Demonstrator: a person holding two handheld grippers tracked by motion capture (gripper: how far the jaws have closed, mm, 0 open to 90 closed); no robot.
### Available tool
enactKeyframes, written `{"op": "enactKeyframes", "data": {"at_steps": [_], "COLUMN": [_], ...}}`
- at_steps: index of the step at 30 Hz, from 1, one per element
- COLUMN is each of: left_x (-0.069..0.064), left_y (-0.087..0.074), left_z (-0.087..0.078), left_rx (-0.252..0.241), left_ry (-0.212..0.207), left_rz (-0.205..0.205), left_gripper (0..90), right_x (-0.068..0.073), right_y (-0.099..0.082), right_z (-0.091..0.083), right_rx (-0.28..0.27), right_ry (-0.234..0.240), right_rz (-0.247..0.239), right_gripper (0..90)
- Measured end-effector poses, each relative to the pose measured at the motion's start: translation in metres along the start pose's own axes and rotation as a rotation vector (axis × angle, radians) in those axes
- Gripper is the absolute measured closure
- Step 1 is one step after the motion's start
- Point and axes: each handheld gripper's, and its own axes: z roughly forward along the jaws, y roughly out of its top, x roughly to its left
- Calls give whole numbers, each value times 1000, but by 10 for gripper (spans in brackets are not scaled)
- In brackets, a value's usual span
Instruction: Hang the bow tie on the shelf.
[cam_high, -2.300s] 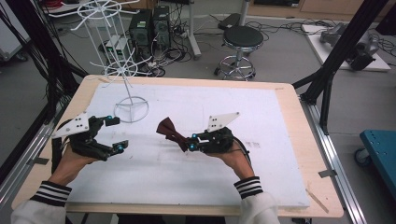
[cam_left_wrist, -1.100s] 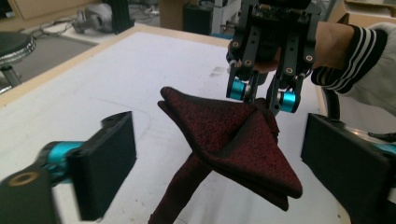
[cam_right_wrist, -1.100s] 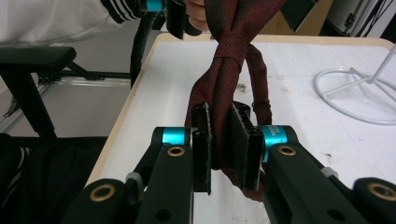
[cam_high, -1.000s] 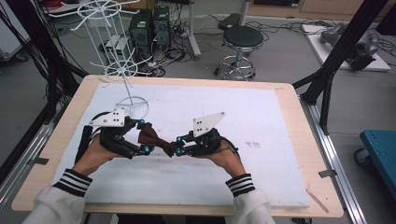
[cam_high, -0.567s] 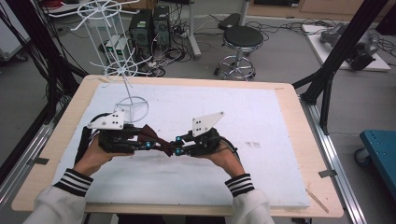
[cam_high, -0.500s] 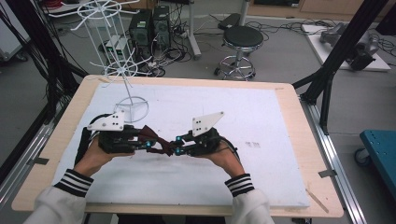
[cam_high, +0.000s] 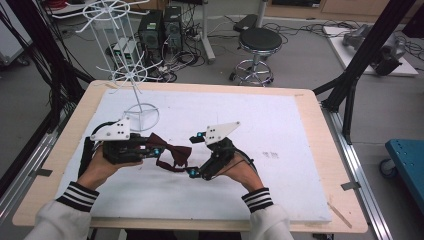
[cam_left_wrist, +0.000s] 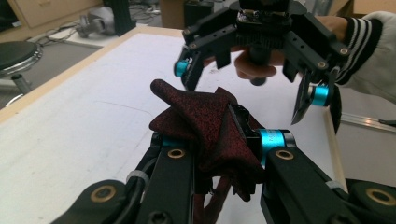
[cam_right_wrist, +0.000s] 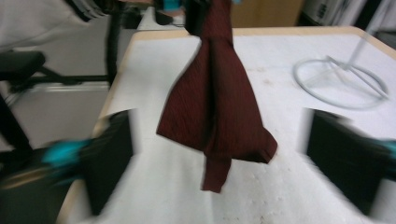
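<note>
A dark red bow tie (cam_high: 172, 155) hangs just above the white table cover (cam_high: 290, 120) between the two grippers. My left gripper (cam_high: 156, 151) is shut on its left wing; in the left gripper view the cloth (cam_left_wrist: 205, 126) is bunched between the jaws of the left gripper (cam_left_wrist: 222, 140). My right gripper (cam_high: 196, 154) faces it from the right and its jaws have just been opening; they now stand wide apart and off the cloth. In the right gripper view the bow tie (cam_right_wrist: 215, 107) dangles between the blurred jaws of the right gripper (cam_right_wrist: 226, 158) without touching them.
A white wire stand (cam_high: 131, 75) rises at the back left, its ring base (cam_high: 141, 116) just behind my left gripper. The wooden table edge (cam_high: 320, 150) runs along the right. A stool and computer cases stand on the floor beyond the table.
My left gripper came in from the left and closed on the bow tie held by the right gripper. The right gripper's jaws have now spread, so the tie hangs from the left gripper alone.
</note>
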Motion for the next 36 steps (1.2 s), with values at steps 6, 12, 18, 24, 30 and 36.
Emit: {"op": "enactKeyframes", "data": {"at_steps": [6, 12, 18, 24, 30, 36], "left_x": [2, 6, 8, 10, 15, 20], "left_y": [1, 2, 11, 24, 39, 50], "left_z": [-9, -20, -31, -40, -42, -48], "left_rx": [-16, -35, -51, -46, -39, -27], "left_ry": [35, 87, 127, 154, 180, 219], "left_rz": [-1, -6, 1, 17, 33, 39], "left_gripper": [805, 804, 804, 804, 804, 803], "right_x": [1, 4, 11, 18, 28, 36], "right_y": [0, 1, 0, -17, -35, -54], "right_z": [-10, -29, -51, -74, -95, -113], "right_rx": [-55, -66, -92, -161, -185, -212], "right_ry": [-58, -170, -265, -356, -416, -476], "right_rz": [19, 16, 19, 35, 46, 70], "right_gripper": [6, 6, 6, 6, 6, 6]}}
